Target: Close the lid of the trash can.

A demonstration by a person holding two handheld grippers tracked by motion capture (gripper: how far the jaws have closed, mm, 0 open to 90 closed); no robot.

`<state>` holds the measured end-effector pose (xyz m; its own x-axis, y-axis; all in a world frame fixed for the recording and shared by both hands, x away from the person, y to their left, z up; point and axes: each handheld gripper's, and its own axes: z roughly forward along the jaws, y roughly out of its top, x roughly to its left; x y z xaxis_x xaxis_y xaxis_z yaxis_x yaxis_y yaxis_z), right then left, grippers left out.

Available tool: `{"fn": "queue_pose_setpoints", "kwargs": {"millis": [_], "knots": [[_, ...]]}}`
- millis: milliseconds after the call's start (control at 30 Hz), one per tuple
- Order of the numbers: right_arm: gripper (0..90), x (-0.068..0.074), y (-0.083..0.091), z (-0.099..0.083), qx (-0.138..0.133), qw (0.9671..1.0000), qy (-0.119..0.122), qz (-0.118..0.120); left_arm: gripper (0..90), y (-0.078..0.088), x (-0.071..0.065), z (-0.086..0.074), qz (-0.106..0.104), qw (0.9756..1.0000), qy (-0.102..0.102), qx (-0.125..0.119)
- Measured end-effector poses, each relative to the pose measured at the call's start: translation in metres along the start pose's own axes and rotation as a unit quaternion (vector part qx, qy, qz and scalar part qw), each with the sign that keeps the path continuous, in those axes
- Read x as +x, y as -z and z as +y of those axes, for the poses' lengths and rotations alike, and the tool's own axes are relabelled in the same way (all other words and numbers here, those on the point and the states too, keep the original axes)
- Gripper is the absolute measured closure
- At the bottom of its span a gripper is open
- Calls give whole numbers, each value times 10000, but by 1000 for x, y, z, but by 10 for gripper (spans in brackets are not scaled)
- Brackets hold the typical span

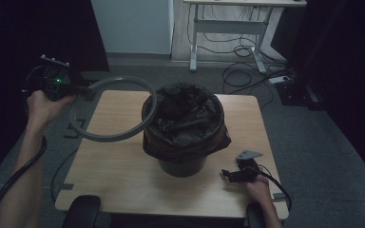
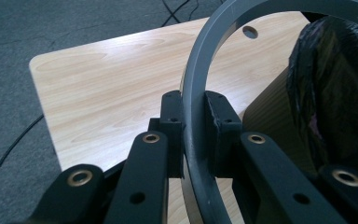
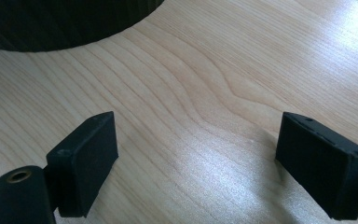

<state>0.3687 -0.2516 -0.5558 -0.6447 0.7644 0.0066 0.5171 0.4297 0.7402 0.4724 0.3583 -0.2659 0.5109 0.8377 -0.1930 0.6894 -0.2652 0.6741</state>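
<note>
High view: the left hand-held gripper [image 1: 78,89] holds a grey ring [image 1: 111,108] up over the desk [image 1: 123,171], tilted, its far edge close to or touching the rim of the bin [image 1: 183,126], which stands mid-desk lined with a black bag [image 1: 185,114]. Left gripper view shows the jaws pinching the ring's [image 2: 193,107] band from both sides, the bag [image 2: 331,93] just beyond. The right hand-held gripper [image 1: 229,175] rests low on the desk beside the bin's base, and in the right gripper view its jaws stand spread with bare wood [image 3: 191,116] between them. My read is that the ring is the bag clamp, in hand off the bin. Seating it would call for levelling it, centring it over the rim and pressing down evenly without snagging the bag.
</note>
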Motion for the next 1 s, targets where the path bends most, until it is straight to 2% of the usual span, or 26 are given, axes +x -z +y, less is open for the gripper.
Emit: {"fn": "queue_pose_setpoints", "kwargs": {"millis": [567,1000], "knots": [[118,0,0,0,-12,10000,-4,0,782,-22,-31,26,-225,9993,-277,51],[118,0,0,0,-10,10000,14,23,781,-41,-59,47,-419,9978,-509,81]]}}
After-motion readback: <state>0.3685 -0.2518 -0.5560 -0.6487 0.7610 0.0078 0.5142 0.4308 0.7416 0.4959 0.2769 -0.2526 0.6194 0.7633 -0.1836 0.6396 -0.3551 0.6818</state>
